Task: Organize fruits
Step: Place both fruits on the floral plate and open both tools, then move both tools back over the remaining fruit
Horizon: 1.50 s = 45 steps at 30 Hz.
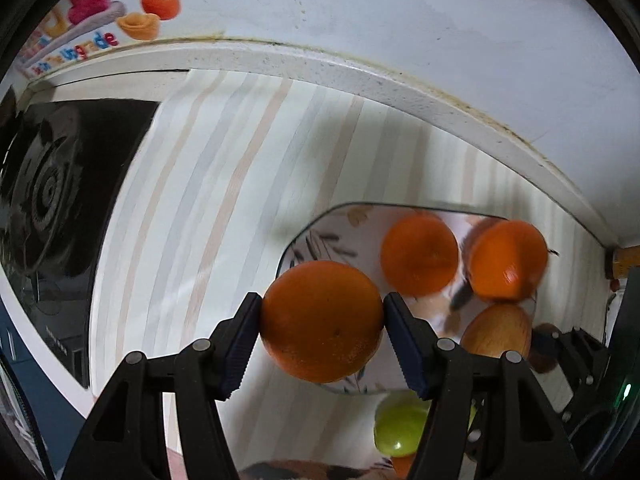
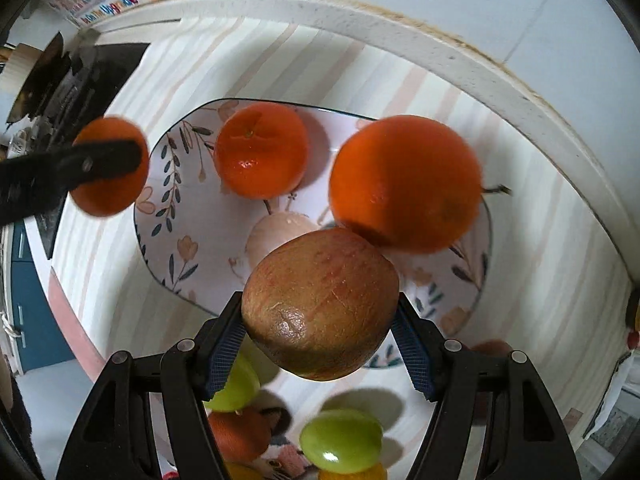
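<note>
Left gripper (image 1: 322, 322): gripping an orange (image 1: 322, 320) between its blue pads, hanging above the near-left rim of the flowered plate (image 1: 312, 236).
Right gripper (image 2: 320, 336): clamping a russet apple (image 2: 320, 304) across its sides, hanging over the near half of the flowered plate (image 2: 160, 216).
Plate contents: two oranges are already sitting inside, one at the far left (image 2: 260, 150) and a larger one at the far right (image 2: 406, 184); the near-centre floor is looking bare.
Loose fruit: two green fruits, (image 2: 340, 440) and (image 2: 236, 384), are lying on the striped cloth (image 2: 120, 272) near the plate, with another reddish fruit (image 2: 236, 434) beside them.
Step in hand: judged to be carrying both fruits over the plate for setting down.
Doing it well: the apple is wanting the bare near-centre patch, lowered until it is resting before the pads are letting go, so it is not knocking the large orange just beside it.
Left side: the orange is needing to travel further right, inside the rim, or it is risking rolling off onto the cloth.
Spacing: the two grippers are working close together; staggering the drops is looking safer.
</note>
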### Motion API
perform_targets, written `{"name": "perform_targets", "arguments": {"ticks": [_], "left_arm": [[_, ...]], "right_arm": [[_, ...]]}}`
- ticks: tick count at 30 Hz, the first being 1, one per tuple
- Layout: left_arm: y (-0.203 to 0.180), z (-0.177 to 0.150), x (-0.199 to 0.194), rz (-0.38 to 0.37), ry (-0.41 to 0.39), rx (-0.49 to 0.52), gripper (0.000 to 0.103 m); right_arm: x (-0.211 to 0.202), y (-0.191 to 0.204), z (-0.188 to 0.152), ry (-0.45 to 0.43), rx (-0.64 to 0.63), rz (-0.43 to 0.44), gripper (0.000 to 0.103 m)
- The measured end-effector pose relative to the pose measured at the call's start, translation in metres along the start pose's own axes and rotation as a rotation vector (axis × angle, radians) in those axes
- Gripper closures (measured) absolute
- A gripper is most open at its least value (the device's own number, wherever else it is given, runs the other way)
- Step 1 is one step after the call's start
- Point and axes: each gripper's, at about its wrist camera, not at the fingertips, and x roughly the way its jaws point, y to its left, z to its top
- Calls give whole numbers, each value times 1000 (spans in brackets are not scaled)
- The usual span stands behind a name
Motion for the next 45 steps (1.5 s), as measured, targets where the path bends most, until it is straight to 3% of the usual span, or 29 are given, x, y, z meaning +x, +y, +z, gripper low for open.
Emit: {"name": "perform_targets", "arguments": {"ticks": [10,20,22,23,25,27,29,36,45], "left_arm": [[-7,30,40,4,89,34,43],[-11,32,51,-7,123,24,42],[-9,32,52,-18,131,11,42],[-8,31,52,-21,132,4,41],[-8,34,52,-6,120,8,37],[-8,36,50,11,104,18,22],[-6,37,51,15,99,20,14],[-2,25,20,7,42,-13,14],[-9,-39,-30,56,-96,-81,14]], "right_arm": [[25,5,16,68,50,40,30],[28,9,33,87,67,47,29],[28,6,32,91,72,54,13],[28,8,31,88,75,51,10],[29,11,35,88,81,51,9],[24,12,37,91,82,57,9],[18,9,36,83,85,51,9],[-15,-7,22,28,99,26,9],[-50,-33,-25,-61,144,8,9]]}}
